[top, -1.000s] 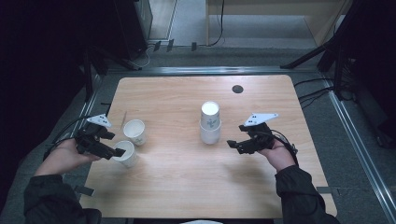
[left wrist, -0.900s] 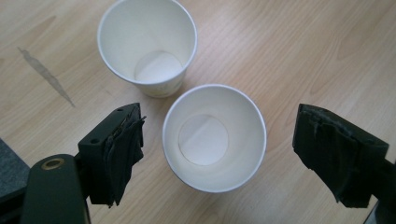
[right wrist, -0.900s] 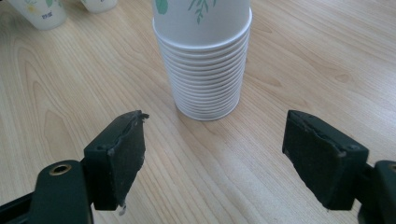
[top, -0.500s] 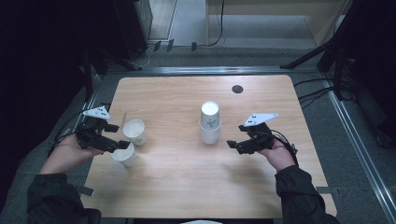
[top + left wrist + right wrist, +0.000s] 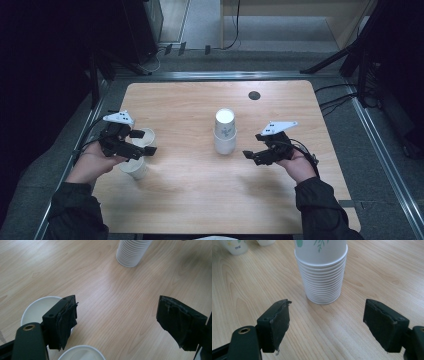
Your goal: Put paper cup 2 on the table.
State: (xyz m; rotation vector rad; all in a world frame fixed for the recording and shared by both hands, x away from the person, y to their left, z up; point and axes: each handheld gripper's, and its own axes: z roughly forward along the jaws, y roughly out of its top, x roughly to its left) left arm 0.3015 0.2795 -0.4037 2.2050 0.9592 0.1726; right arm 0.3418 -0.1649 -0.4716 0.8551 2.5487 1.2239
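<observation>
A tall stack of white paper cups point(image 5: 224, 131) with a green leaf print stands bottom-up at the table's middle. Two single cups stand upright at the left: the far cup point(image 5: 146, 136) and the near cup point(image 5: 134, 168). My left gripper point(image 5: 144, 142) hovers open above and between them, nothing in its jaws. In the left gripper view the gripper point(image 5: 117, 322) looks down on bare wood, with the cups' rims point(image 5: 37, 308) at its left jaw. My right gripper point(image 5: 252, 146) is open just right of the stack. In the right gripper view the stack point(image 5: 322, 277) stands ahead of the gripper point(image 5: 327, 322).
The wooden table point(image 5: 200, 200) has a round cable hole point(image 5: 254, 95) at its far right. A metal rail point(image 5: 380, 150) runs along the right side, with cables and dark stands on the floor behind.
My left gripper has risen and moved away from the person and to the right, off the near cup, which stays on the table. The right gripper has kept still.
</observation>
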